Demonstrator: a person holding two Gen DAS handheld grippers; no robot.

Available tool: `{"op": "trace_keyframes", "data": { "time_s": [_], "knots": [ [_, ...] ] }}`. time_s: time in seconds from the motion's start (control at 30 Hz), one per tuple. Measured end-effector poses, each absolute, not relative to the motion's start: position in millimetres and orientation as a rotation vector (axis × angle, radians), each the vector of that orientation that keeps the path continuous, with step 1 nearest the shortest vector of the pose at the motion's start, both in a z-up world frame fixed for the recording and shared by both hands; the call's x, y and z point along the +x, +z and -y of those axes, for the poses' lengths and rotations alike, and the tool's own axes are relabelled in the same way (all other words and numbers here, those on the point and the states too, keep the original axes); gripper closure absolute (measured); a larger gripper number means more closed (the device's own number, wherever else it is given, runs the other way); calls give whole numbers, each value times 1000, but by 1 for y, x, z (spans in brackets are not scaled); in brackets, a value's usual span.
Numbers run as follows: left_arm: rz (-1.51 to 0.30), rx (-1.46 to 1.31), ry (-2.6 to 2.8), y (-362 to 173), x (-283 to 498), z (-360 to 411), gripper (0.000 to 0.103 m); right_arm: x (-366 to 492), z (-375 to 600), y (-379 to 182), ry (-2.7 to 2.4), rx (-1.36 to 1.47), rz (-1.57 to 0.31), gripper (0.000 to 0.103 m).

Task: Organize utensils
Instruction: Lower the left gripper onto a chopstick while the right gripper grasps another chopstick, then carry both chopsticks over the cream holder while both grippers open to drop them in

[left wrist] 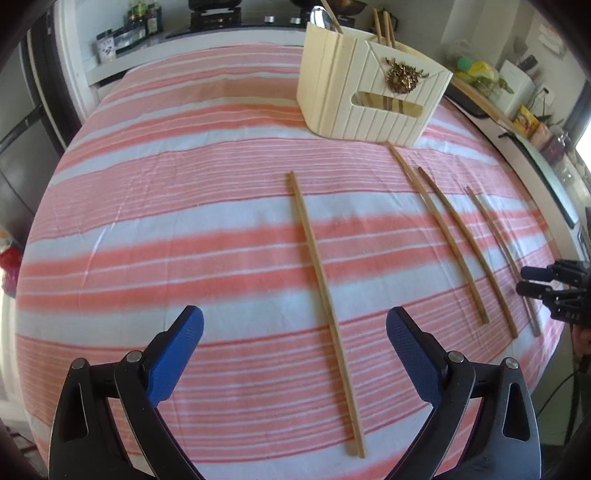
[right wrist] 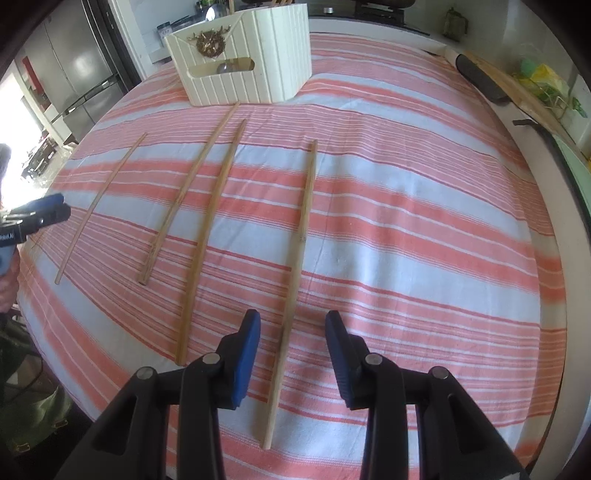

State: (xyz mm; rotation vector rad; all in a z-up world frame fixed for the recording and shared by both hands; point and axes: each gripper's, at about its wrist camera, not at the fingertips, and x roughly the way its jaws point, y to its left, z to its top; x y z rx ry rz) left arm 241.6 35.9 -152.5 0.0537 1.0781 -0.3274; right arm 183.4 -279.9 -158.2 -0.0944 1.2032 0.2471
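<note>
Several wooden chopsticks lie on a pink-and-white striped tablecloth. In the left wrist view one chopstick runs between the fingers of my left gripper, which is open above the cloth and empty. In the right wrist view my right gripper is open and straddles the near part of the rightmost chopstick without closing on it. A cream slatted utensil holder stands at the far side, with chopsticks and a spoon in it; it also shows in the right wrist view.
Three more chopsticks lie left of my right gripper. My left gripper shows at the left edge of the right wrist view. A kitchen counter with bottles is behind the table; a cutting board lies right.
</note>
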Motion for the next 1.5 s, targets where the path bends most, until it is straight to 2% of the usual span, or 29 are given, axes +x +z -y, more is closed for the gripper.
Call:
{"op": "trace_keyframes", "data": {
  "time_s": [0.1, 0.17, 0.3, 0.37, 0.4, 0.43, 0.47, 0.5, 0.53, 0.57, 0.73, 1.07, 1.27, 1.5],
  "knots": [
    [-1120, 99, -340, -163, 262, -23, 8, 204, 273, -160, 265, -131, -1209, 66],
    [-1161, 116, -321, -173, 278, -18, 15, 220, 270, -161, 264, -138, -1210, 66],
    [-1176, 152, -280, -178, 305, -10, 17, 257, 267, -161, 249, -125, -1203, 66],
    [-1176, 151, -261, -177, 318, -7, 25, 276, 266, -161, 236, -103, -1208, 66],
    [-1176, 150, -257, -177, 323, -6, 30, 284, 264, -161, 233, -98, -1210, 71],
    [-1173, 153, -253, -176, 326, -4, 40, 291, 262, -161, 225, -114, -1211, 78],
    [-1163, 157, -250, -175, 329, -2, 57, 297, 259, -161, 213, -141, -1213, 94],
    [-1155, 166, -250, -173, 330, 0, 66, 302, 258, -161, 208, -144, -1213, 96],
    [-1146, 176, -249, -172, 330, 2, 86, 305, 257, -161, 205, -129, -1211, 96],
    [-1143, 178, -252, -172, 330, 3, 95, 306, 257, -159, 198, -113, -1208, 97],
    [-1053, 134, -253, -148, 314, -7, 98, 295, 259, -127, 213, -44, -1097, 97],
    [-751, -11, -351, -32, 235, -38, 98, 208, 268, -10, 314, 10, -793, 97],
    [-664, -67, -378, -3, 210, -49, 98, 181, 267, 17, 313, -9, -661, 97],
    [-610, -91, -390, 15, 201, -50, 99, 177, 269, 34, 299, 17, -590, 97]
  ]
}}
